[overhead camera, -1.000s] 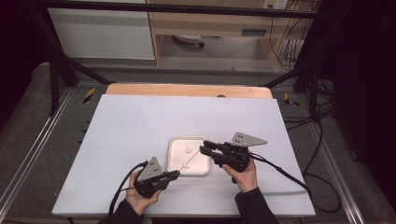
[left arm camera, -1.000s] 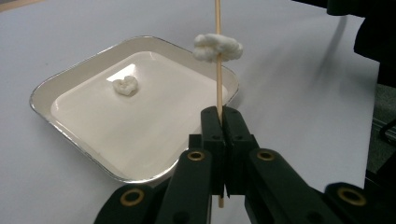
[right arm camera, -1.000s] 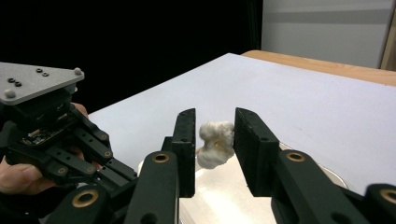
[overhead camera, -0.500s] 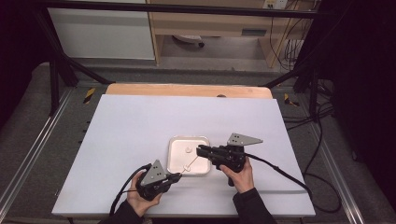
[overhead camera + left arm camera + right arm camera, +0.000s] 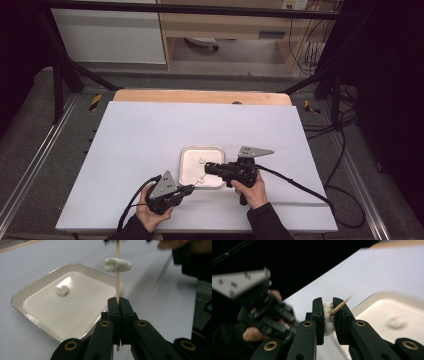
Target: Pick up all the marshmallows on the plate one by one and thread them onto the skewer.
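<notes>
- On the near half of the white table (image 5: 150,130), a square foil tray (image 5: 186,165) with a pale inside is sitting between two hand-held grippers
- Inside the tray, one small white marshmallow (image 5: 62,290) is lying loose on the floor, away from the walls; in the right gripper view it is showing as a blur (image 5: 395,322)
- The left gripper (image 5: 119,305) is keeping its jaws closed on a thin wooden skewer (image 5: 117,277), which is standing just off the tray's near edge
- A second white marshmallow (image 5: 117,264) is sitting threaded on the skewer, above the left jaws and over the tray's rim
- The right gripper (image 5: 329,312) is pinching that threaded marshmallow (image 5: 327,317) between its pads, its jaws having just been closing on it, with the skewer tip (image 5: 338,307) poking out past one jaw
- In the high view, the right gripper (image 5: 209,168) is reaching across the tray from the right, the left gripper (image 5: 190,188) is meeting it at the tray's near edge
</notes>
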Available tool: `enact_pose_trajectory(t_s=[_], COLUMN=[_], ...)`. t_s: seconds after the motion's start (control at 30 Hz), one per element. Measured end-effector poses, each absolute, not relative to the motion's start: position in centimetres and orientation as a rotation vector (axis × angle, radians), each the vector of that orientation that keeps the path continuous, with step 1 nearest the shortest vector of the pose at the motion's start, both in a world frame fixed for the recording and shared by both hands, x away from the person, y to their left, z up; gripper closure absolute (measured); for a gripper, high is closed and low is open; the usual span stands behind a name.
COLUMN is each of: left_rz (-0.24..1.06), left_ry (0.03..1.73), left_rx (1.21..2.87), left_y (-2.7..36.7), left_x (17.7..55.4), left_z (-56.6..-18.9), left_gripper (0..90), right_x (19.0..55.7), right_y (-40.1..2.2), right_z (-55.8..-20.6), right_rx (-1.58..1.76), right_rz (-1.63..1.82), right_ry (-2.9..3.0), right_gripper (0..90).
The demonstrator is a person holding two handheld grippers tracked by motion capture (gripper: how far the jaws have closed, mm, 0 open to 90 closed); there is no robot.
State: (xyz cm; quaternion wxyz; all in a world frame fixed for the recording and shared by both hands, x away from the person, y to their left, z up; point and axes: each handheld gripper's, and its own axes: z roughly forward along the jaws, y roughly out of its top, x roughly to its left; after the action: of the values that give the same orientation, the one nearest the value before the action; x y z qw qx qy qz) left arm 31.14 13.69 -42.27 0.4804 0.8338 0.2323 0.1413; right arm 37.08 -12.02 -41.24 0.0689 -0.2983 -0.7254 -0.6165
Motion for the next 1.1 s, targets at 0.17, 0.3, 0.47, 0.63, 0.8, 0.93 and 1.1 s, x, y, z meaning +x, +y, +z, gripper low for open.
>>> enact_pose_trajectory(t_s=[0.17, 0.3, 0.47, 0.63, 0.8, 0.93, 1.1], left_rz=[0.316, 0.318, 0.315, 0.315, 0.322, 0.336, 0.343], left_ry=[0.605, 0.622, 0.648, 0.670, 0.705, 0.726, 0.742], left_rx=[2.016, 2.012, 2.001, 2.003, 2.007, 2.007, 2.010], left_y=[14.0, 14.3, 14.9, 15.4, 16.2, 17.1, 18.0], left_x=[31.5, 31.7, 31.9, 32.2, 32.5, 32.7, 33.0], left_z=[-42.7, -42.7, -42.7, -42.7, -42.6, -42.4, -42.3], left_gripper=[89.1, 89.0, 89.0, 89.0, 88.9, 88.8, 88.7], right_x=[37.1, 37.0, 37.0, 37.3, 37.6, 37.9, 38.6], right_y=[-11.1, -11.3, -12.4, -13.7, -14.4, -14.4, -14.0], right_z=[-41.8, -41.4, -40.1, -40.0, -40.2, -40.5, -40.5], right_rx=[-0.909, -0.947, -0.980, -1.041, -1.086, -1.085, -1.117], right_rz=[-1.828, -1.879, -1.944, -1.929, -1.842, -1.767, -1.705], right_ry=[-2.228, -2.239, -2.287, -2.355, -2.509, -2.589, -2.648], right_gripper=[79.1, 59.5, 36.3, 23.5, 14.1, 12.3, 11.8])
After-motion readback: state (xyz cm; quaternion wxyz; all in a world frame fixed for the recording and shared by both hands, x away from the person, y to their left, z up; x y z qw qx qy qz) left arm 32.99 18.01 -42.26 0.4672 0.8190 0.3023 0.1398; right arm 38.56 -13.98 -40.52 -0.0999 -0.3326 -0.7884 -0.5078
